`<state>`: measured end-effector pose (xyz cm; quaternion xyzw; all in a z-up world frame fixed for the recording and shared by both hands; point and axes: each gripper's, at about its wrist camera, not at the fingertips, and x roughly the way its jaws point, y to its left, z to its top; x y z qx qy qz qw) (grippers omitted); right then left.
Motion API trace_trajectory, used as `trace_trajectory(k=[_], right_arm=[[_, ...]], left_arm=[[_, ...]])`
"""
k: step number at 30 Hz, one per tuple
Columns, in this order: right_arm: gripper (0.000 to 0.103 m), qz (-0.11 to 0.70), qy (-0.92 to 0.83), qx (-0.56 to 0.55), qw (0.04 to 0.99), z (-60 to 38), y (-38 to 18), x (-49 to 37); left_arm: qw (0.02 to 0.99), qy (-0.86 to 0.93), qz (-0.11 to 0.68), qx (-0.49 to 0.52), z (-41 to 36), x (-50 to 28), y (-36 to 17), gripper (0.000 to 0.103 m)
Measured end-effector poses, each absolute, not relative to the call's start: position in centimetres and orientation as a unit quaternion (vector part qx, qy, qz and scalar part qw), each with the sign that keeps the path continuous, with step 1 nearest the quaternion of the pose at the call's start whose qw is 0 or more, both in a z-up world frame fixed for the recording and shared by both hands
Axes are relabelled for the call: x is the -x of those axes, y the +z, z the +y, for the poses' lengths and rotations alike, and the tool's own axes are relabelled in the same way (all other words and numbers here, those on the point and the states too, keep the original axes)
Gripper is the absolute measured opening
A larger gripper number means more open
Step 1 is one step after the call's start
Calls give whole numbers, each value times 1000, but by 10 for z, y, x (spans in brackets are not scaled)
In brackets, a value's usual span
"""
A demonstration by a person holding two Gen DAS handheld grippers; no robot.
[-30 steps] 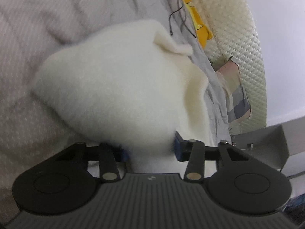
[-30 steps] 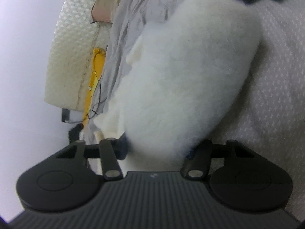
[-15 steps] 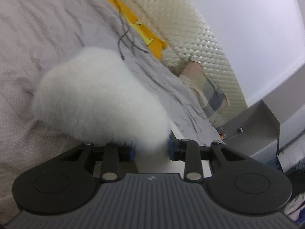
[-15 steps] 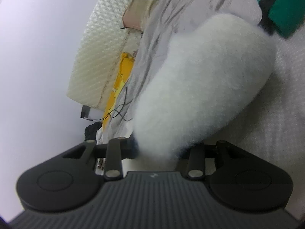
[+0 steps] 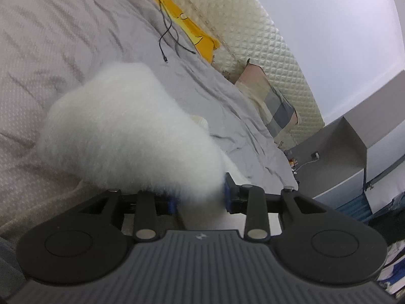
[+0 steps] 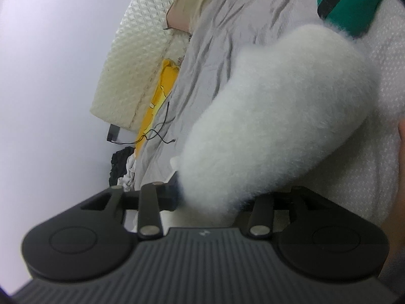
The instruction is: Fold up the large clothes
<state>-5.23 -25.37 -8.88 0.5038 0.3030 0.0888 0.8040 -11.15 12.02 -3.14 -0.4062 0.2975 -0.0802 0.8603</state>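
Observation:
A white fluffy fleece garment (image 5: pixel 121 131) bunches up in front of my left gripper (image 5: pixel 200 197) and hangs above the grey bed cover. Its edge sits between the blue pads (image 5: pixel 229 192), which still press on it while the jaws are opening slightly. In the right wrist view the same white fleece (image 6: pixel 278 116) fills the middle. My right gripper (image 6: pixel 215 197) holds another part of its edge, the jaws also opening a little. The fleece hides the right fingertips.
Grey bed cover (image 5: pixel 63 38) spreads below. A yellow cloth (image 5: pixel 192 33) and black cable (image 5: pixel 167 38) lie near the quilted cream headboard (image 5: pixel 265 45), with a checked pillow (image 5: pixel 276 103) and grey bedside cabinet (image 5: pixel 341 152) beyond. A green striped garment (image 6: pixel 354 0) lies at upper right.
Both grippers have risen and swung across the bed with the fleece. The garment has gathered into a tighter bundle, and more headboard and wall show now.

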Motion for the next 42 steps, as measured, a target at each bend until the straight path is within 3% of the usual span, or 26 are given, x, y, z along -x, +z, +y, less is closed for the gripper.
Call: trace_trajectory(k=[2, 4, 14, 25, 34, 42], right_arm=[[67, 302, 100, -506, 802, -251, -88, 48], [71, 295, 112, -510, 800, -250, -85, 48], [71, 280, 130, -481, 821, -247, -54, 6], [71, 302, 113, -421, 848, -235, -41, -105], [67, 337, 106, -337, 873, -219, -97, -161], [67, 338, 112, -257, 898, -201, -109, -189]], left_arm=[[858, -86, 293, 414, 122, 112, -33, 43], [858, -96, 285, 417, 124, 107, -31, 48], [876, -111, 263, 389, 121, 64, -7, 51], [924, -86, 258, 269, 110, -70, 16, 32], [927, -53, 309, 205, 114, -143, -48, 32], [928, -58, 320, 181, 119, -176, -85, 31]])
